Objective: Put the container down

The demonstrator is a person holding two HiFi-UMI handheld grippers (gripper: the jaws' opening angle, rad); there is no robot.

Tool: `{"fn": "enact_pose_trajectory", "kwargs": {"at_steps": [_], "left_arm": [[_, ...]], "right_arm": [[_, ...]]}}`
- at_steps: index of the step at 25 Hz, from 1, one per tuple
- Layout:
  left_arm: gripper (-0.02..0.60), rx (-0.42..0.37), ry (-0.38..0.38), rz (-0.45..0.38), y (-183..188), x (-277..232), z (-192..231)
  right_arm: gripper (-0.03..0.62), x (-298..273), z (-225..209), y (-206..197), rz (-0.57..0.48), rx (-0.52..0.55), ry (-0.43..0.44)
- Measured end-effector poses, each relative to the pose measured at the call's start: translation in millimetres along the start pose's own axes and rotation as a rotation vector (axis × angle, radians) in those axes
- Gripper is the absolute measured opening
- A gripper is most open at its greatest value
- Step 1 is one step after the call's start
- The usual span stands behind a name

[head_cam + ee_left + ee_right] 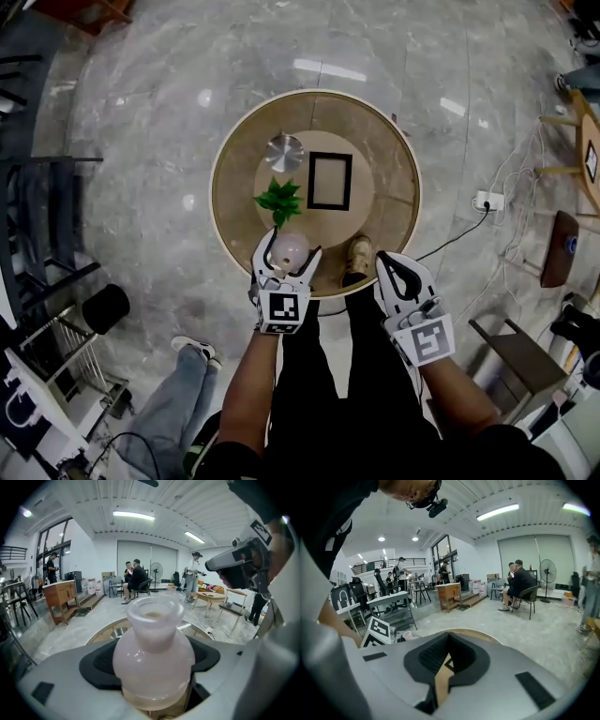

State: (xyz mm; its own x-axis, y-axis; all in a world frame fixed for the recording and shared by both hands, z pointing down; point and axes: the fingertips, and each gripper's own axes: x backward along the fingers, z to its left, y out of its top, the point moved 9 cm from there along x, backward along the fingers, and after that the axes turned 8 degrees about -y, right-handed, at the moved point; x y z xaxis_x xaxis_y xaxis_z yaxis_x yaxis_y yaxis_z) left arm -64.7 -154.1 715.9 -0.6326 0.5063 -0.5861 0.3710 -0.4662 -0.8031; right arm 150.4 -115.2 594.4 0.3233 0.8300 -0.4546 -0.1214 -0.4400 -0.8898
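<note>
- A big round table [375, 141] stands on a grey floor.
- The left gripper [289, 255] is at the table's near edge, jaws spread wide, pinching a vase [154, 653].
- The right gripper [397, 267] is just off that edge, jaws pressed together, empty.
- The vase is pink and upright.

Large open-plan office or lab hall: polished grey stone floor [141, 112], strip ceiling lights [133, 514], desks [389, 600] on the left, seated people [519, 583] far off beside a standing fan [547, 571].
</note>
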Motion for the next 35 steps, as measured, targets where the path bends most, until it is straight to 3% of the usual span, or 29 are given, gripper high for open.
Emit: {"fn": "enact_pose_trajectory", "kwargs": {"at_steps": [7, 15, 23, 30, 35], "left_arm": [[0.407, -0.002, 0.02, 0.04, -57, -46, -6], [0.407, -0.003, 0.008, 0.068, -93, -87, -12], [0.407, -0.002, 0.019, 0.138, -112, -105, -8], [0.415, -0.005, 0.028, 0.127, -122, -110, -7], [0.474, 0.05, 0.035, 0.149, -116, -101, -8]], "right_arm": [[0.0, -18, 1, -59, 0.083, -0.08, 0.015], [0.0, -30, 3, -91, 0.119, -0.13, 0.02], [0.0, -38, 10, -101, 0.133, -0.148, 0.058], [0.0, -44, 9, -102, 0.11, -0.153, 0.052], [0.0, -39, 8, -77, 0.079, -0.139, 0.069]]}}
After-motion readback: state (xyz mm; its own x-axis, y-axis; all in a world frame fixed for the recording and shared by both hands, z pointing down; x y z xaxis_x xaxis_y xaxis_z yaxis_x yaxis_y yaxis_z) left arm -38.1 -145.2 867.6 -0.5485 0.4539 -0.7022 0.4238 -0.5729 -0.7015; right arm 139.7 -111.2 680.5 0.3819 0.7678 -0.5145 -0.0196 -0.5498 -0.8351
